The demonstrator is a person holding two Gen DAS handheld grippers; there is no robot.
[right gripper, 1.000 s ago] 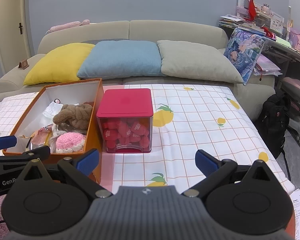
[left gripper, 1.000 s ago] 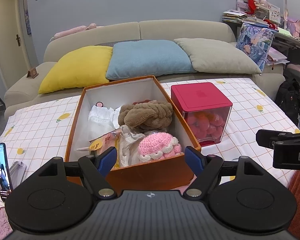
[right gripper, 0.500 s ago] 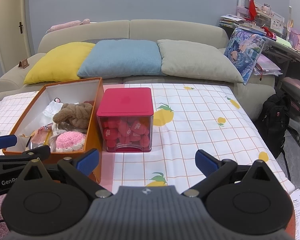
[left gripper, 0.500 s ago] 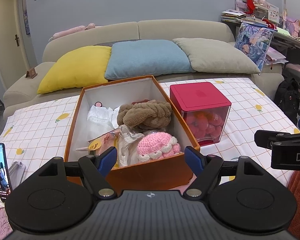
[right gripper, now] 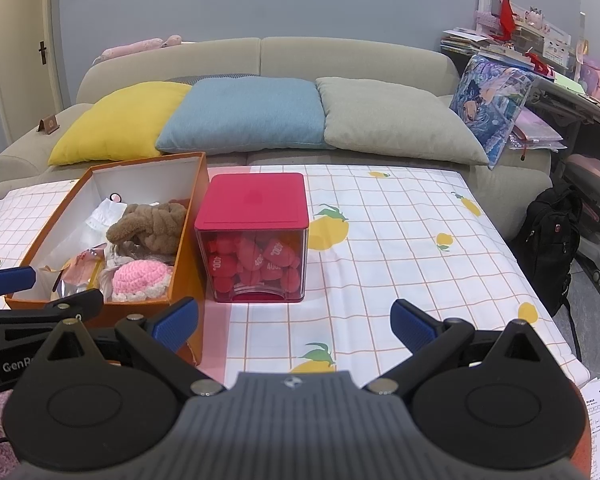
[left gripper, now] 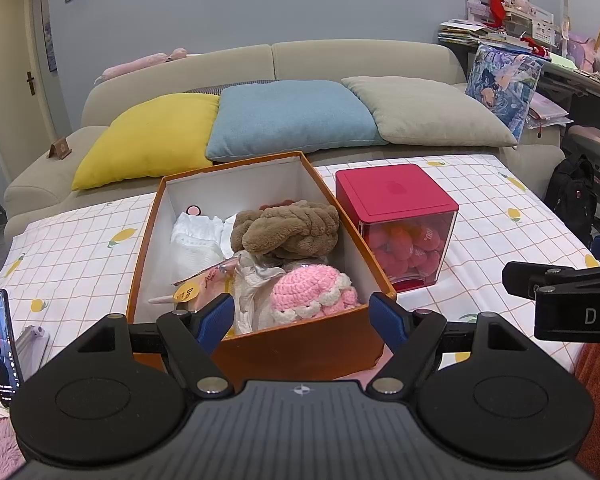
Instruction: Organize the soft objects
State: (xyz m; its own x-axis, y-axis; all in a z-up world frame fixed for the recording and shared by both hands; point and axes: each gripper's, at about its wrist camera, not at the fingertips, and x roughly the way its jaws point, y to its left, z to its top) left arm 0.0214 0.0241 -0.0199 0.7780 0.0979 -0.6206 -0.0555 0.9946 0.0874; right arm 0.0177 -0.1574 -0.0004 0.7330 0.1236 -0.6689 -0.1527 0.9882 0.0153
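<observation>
Both tongs wide and empty.
Left gripper [left gripper: 302,317] faces the box [left gripper: 300,344]; right gripper [right gripper: 295,326] has the red container [right gripper: 252,204] at 12 o'clock.

bright, even, sharp, with fisheye-warped dark corners.

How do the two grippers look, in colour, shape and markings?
Both the left gripper and right gripper are matte black, with round discs, ribbed grey bodies and blue fingertips. White lettering shows on their sides. No sleeves visible.
</observation>
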